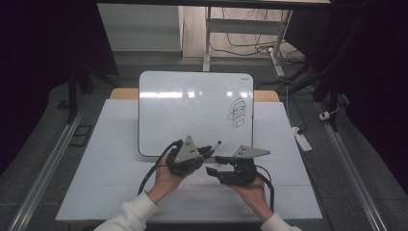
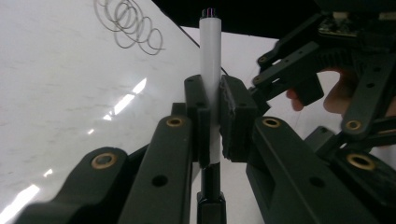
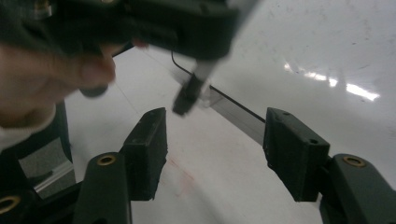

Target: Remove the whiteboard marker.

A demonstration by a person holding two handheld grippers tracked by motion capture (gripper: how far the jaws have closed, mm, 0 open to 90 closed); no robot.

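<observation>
A white pen (image 2: 210, 51) with a dark tip is pinched upright — a whiteboard (image 1: 192, 106) with black scribbles (image 1: 238, 112) lies beyond.

The table (image 1: 115, 168) is covered with a white sheet, and a strip of bare wood shows at its far edge. Around it the floor (image 1: 43, 144) is grey. A metal rail (image 1: 45, 168) runs along the floor on the left, and another rail (image 1: 353, 168) runs along the right. A white power strip (image 1: 302, 138) lies on the floor just beside the table's right edge, with a small white plug (image 1: 326, 115) farther back. Beyond the table stands a white cabinet (image 1: 139, 26), and next to it a desk frame with white legs (image 1: 208, 36). Loose cables (image 1: 250, 48) trail on the floor under that frame. Both sides of the room are dark, and overhead lights glint off the glossy surface on the table.
</observation>
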